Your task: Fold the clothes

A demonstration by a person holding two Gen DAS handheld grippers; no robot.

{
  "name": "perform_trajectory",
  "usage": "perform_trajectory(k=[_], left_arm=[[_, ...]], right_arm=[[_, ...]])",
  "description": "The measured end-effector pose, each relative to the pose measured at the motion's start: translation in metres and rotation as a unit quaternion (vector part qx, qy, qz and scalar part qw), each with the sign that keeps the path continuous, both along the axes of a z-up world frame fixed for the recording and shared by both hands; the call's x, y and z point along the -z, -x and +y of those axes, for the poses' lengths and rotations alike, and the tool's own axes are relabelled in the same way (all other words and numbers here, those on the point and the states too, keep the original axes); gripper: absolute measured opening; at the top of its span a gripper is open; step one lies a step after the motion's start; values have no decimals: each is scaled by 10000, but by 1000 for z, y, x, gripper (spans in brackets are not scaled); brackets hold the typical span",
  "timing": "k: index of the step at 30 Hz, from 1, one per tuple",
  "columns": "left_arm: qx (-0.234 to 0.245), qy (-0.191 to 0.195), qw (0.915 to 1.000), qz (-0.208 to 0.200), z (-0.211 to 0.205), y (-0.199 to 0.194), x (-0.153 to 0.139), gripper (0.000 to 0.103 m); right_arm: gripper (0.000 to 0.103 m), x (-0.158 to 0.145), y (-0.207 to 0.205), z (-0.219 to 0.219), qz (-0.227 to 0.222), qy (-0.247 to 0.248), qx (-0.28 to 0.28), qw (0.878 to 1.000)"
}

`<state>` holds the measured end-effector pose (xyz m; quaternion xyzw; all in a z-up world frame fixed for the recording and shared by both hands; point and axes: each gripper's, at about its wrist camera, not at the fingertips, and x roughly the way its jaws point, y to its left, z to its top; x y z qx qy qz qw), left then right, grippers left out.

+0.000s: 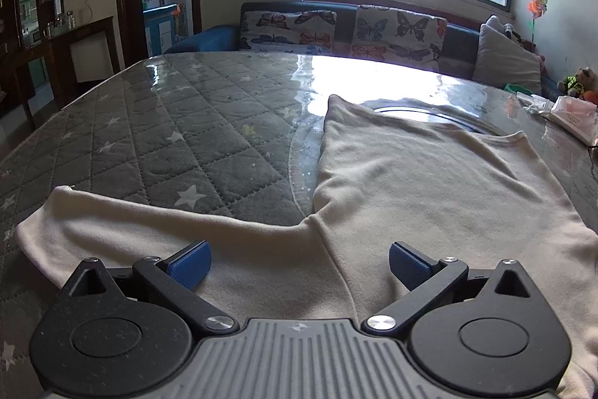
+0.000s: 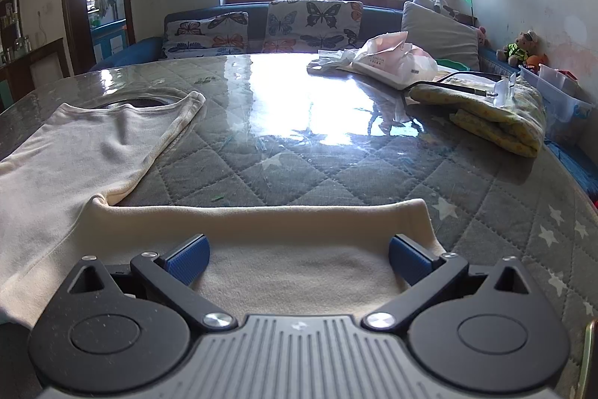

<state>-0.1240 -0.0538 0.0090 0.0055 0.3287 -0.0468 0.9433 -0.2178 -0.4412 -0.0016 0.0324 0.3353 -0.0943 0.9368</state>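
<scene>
Shirt (image 1: 411,182) was cream-white. Table cover (image 1: 168,129) was grey, diamond-quilted, with white stars, under a glossy clear sheet. Gripper pads (image 2: 188,258) were ribbed blue on black arms. Folded cloth (image 2: 501,116) at the table's right edge was pale yellow, speckled. Sofa cushions (image 2: 314,21) showed multicoloured butterflies on white.

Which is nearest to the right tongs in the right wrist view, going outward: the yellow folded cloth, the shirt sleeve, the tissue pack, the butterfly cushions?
1. Shirt sleeve: directly under the open right tongs.
2. Yellow folded cloth: ahead on the right of the table.
3. Tissue pack: farther back, right of centre.
4. Butterfly cushions: on the sofa beyond the table.
</scene>
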Motion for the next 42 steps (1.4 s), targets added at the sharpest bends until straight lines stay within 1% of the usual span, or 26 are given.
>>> perform_trajectory(k=[3, 6, 8, 16, 42], left_arm=[[-242, -36, 9997, -75, 1, -3, -1, 103], [-449, 51, 9990, 47, 5, -11, 4, 103], [-523, -6, 9986, 17, 5, -13, 6, 103], [-563, -81, 9984, 15, 4, -12, 8, 103], [-545, -67, 9985, 25, 6, -14, 7, 103]], right_arm=[[103, 0, 0, 0, 0, -2, 0, 10000], [103, 0, 0, 0, -1, -2, 0, 10000], [103, 0, 0, 0, 0, -2, 0, 10000], [103, 0, 0, 0, 0, -1, -1, 10000], [103, 0, 0, -1, -5, -13, -2, 10000]])
